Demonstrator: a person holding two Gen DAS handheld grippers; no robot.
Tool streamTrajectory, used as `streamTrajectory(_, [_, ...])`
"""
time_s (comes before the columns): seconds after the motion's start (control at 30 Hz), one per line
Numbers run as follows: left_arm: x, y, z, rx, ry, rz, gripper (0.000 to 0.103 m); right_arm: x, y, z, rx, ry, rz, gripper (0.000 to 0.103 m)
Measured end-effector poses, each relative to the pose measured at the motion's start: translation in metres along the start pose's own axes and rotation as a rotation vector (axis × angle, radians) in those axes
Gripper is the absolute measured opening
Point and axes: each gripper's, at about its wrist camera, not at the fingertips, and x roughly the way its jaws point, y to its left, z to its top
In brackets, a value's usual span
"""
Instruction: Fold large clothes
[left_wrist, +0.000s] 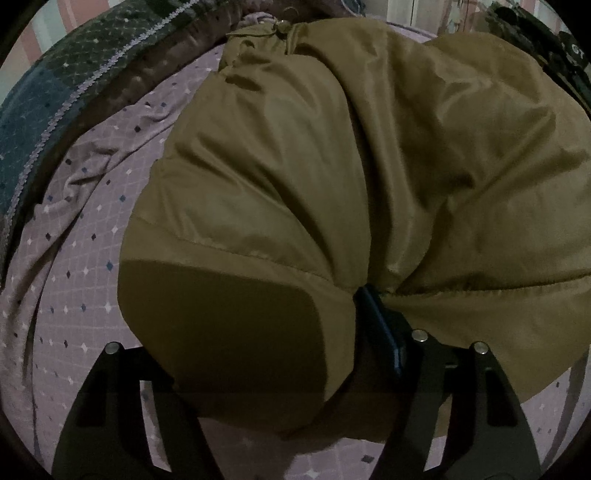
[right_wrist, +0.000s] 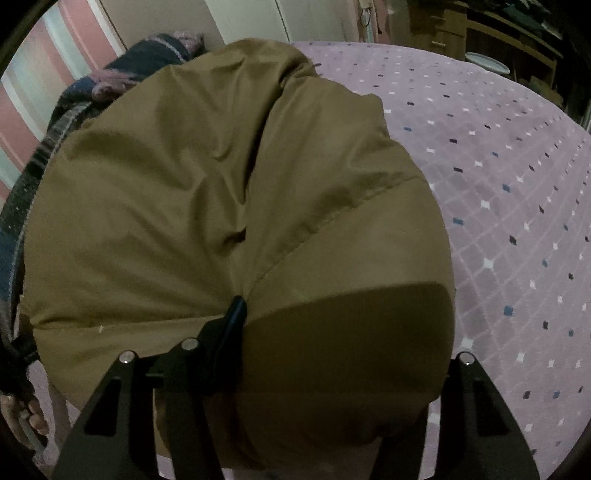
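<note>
Left wrist view, nearest: left gripper (left_wrist: 354, 314) is clamped on a fold of the olive-brown jacket (left_wrist: 332, 166). Only the right finger (left_wrist: 380, 321) shows, its tip buried in the gathered fabric; the other finger is hidden under a lobe of cloth draped over the frame. Lower part of that lobe is in deep shadow, detail lost there.

Right wrist view, nearest: right gripper (right_wrist: 255, 306) likewise grips a bunch of the jacket (right_wrist: 184, 184). One dark finger (right_wrist: 231, 317) visible with creases radiating from its tip, the opposite finger covered by a shadowed bulge of fabric.

Jacket fills most of both views and lies on the bed, on the lilac bedsheet (left_wrist: 74, 258) with small diamond dots. Its near hem is pinched at both grippers. Far end is bunched; a small metal fitting at the top edge in the left view is too blurry to identify. Which part is sleeve or body, cannot tell.

Farther: dark patterned blanket (left_wrist: 55, 96) heaped along the left beyond the jacket, partly cut off by the lens rim. In the right view the sheet (right_wrist: 498, 166) runs away on the right. Bottom left corner there, the person's hand (right_wrist: 26, 417) is half cut off. Background: striped curtain (right_wrist: 44, 85), wooden furniture (right_wrist: 480, 33), dim and blurred.
</note>
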Motion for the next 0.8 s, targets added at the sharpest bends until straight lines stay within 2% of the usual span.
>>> streamTrajectory(0.17, [-0.001, -0.004, 0.021, 0.0, 0.059, 0.026, 0.061, 0.0, 0.006, 0.007, -0.016, 0.056, -0.054, 0.057])
streamTrajectory(0.37, [-0.008, -0.014, 0.025, 0.01, 0.053, 0.068, 0.053, -0.003, 0.018, 0.004, -0.046, 0.047, -0.105, 0.056])
streamTrajectory(0.5, [-0.015, -0.017, 0.022, 0.018, 0.023, 0.073, 0.043, -0.01, 0.021, 0.0, -0.069, 0.022, -0.111, 0.051])
streamTrajectory(0.63, [-0.028, -0.017, 0.017, 0.014, -0.012, 0.071, 0.032, -0.024, 0.029, -0.006, -0.1, -0.031, -0.12, 0.041])
streamTrajectory(0.8, [-0.046, -0.008, 0.01, -0.049, -0.066, 0.012, 0.025, -0.045, 0.027, -0.014, -0.082, -0.096, -0.098, 0.034])
